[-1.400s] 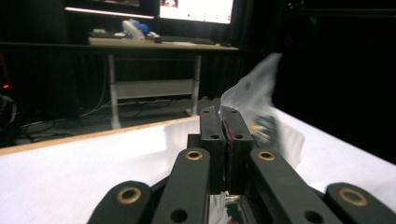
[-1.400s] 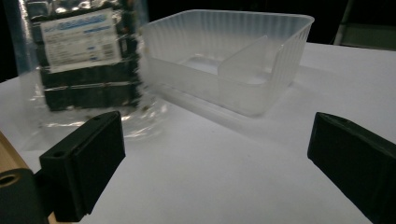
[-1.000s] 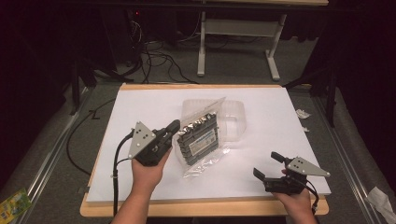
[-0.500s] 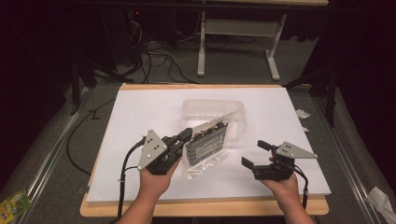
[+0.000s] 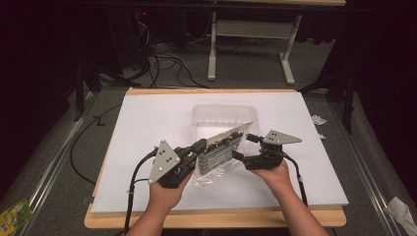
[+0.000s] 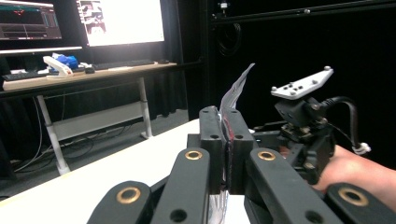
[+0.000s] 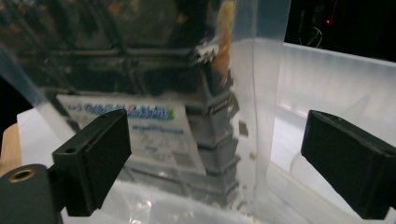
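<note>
Two hand-held grippers work over a white sheet [image 5: 147, 128] on the worktop [image 5: 216, 219]. Left hand-held gripper [image 5: 199, 147]: jaws pressed together on the edge of a clear plastic bag [image 5: 221, 150]; in the left gripper view the bag's film [image 6: 233, 88] rises from between the two closed jaws. Bag held tilted, its upper corner raised toward the far right, its lower end near or on the sheet; cannot tell which. Inside it a dark flat item with a printed label [image 7: 140, 126]; what it is cannot be told.

Right hand-held gripper [image 5: 246, 146]: jaws spread wide, one to each side of the bag's right edge, touching nothing as far as the right gripper view shows. Its grey plate [image 5: 280, 138] sits on top, cable trailing back along the forearm.

Clear plastic tray [image 5: 223, 114] lies on the sheet just behind the bag; its pale wall [image 7: 336, 79] shows past the bag in the right gripper view.

Beyond the worktop: a desk frame [image 5: 246, 34] and loose cables [image 5: 162, 59] on the floor. Left gripper view takes in a second desk with monitors [image 6: 121, 21] to the side.
</note>
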`<move>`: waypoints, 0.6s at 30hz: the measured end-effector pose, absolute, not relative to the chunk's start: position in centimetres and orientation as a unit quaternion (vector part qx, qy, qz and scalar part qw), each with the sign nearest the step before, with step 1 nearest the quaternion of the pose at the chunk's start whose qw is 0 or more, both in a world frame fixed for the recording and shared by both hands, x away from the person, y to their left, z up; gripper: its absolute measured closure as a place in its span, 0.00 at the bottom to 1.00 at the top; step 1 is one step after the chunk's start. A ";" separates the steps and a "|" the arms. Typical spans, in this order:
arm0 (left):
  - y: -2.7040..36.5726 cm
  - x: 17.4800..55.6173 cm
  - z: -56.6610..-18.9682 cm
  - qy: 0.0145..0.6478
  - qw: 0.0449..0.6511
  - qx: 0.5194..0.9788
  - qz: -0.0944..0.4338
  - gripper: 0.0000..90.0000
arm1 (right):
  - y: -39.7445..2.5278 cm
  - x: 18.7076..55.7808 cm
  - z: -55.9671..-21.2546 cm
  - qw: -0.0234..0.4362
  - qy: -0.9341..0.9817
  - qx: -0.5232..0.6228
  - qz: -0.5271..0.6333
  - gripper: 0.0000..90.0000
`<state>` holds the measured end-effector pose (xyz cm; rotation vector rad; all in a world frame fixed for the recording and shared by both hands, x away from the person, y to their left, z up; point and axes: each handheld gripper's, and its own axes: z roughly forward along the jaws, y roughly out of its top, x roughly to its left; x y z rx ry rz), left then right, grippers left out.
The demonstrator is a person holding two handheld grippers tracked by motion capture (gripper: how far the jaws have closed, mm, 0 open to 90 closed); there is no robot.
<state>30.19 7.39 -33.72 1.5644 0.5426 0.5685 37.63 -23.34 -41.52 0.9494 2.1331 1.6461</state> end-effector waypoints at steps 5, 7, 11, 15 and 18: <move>7.8 30.5 -33.9 0.246 0.641 0.683 0.252 0.99 | -22.8 37.6 -41.3 0.143 0.740 0.301 0.583 0.34; 8.2 30.7 -33.9 0.252 0.642 0.679 0.252 0.99 | -22.9 37.2 -41.2 0.154 0.741 0.298 0.582 0.43; 9.0 31.1 -34.0 0.265 0.641 0.673 0.257 0.99 | -24.0 36.1 -41.0 0.158 0.740 0.283 0.590 0.62; 9.1 31.3 -34.1 0.271 0.639 0.672 0.257 0.99 | -24.6 34.7 -40.8 0.168 0.743 0.275 0.587 0.71; 9.2 31.4 -34.1 0.274 0.638 0.672 0.257 0.98 | -25.0 33.5 -40.7 0.167 0.744 0.268 0.588 0.77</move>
